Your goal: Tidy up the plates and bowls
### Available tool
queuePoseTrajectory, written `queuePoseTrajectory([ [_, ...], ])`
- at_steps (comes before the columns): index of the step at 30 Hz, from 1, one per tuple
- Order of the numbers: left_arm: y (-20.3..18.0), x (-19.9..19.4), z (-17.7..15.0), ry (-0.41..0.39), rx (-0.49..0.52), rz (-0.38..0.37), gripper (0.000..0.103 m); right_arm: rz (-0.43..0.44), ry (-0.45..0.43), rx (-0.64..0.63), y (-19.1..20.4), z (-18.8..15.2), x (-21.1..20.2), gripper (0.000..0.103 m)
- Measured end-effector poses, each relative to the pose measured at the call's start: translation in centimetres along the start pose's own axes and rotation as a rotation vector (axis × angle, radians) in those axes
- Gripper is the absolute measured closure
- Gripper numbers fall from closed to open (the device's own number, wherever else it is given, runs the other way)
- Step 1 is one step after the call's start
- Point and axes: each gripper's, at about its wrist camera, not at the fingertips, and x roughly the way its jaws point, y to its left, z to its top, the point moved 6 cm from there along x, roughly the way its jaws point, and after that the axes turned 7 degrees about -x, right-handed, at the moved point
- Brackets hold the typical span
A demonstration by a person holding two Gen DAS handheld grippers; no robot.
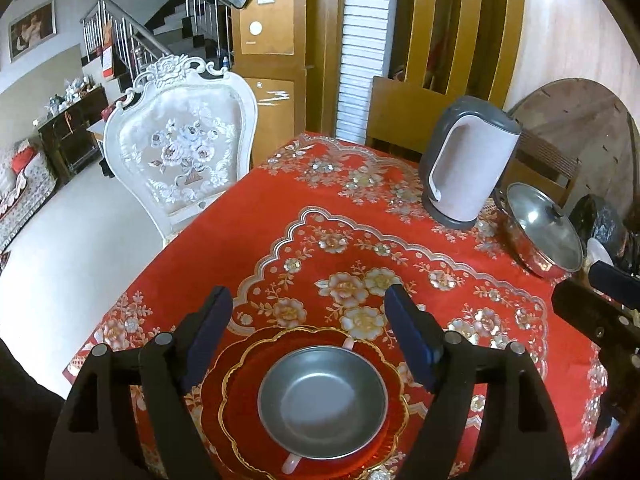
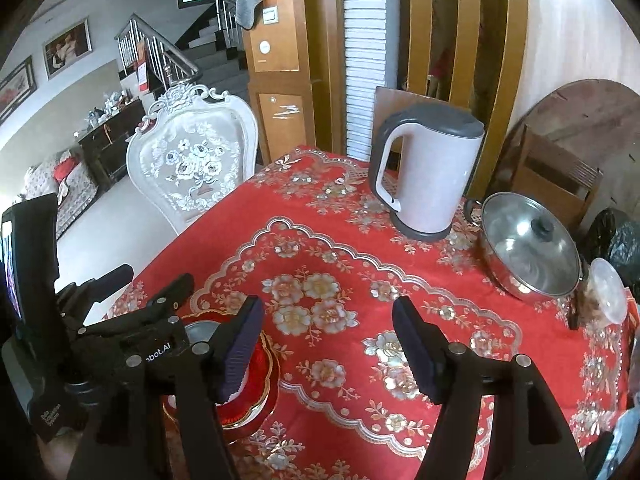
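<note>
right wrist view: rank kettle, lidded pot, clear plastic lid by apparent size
1. Kettle, largest.
2. Lidded pot, somewhat smaller.
3. Clear plastic lid, smallest, at the frame edge where fisheye distortion is strong.

Both grippers open, holding nothing.

The plate [image 2: 256,396] is mostly hidden behind the left gripper [image 2: 160,320] in the right wrist view. In the left wrist view its near rim is cut off, and the bowl [image 1: 323,402] hides most of a pink thing [image 1: 291,459] beneath it.
</note>
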Motion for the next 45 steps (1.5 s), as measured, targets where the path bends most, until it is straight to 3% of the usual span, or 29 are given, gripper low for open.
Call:
queuePoseTrajectory([
  [7,-1.0,-0.3,-0.1,-0.005,0.028,-0.021,0.019,-0.003,0.002,0.021,-0.6,-0.6,-0.3,0.035],
  [28,-2.1,-0.2,-0.5,-0.001,0.066,-0.039,0.018,-0.010,0.014,0.040,-1.7,-1.3,-0.8,0.035],
  [45,-3.4,-1.0,-0.5,-0.048,0.102,-0.062,0.018,-0.011,0.029,0.058,-2.3,-1.9,-0.7,0.035],
])
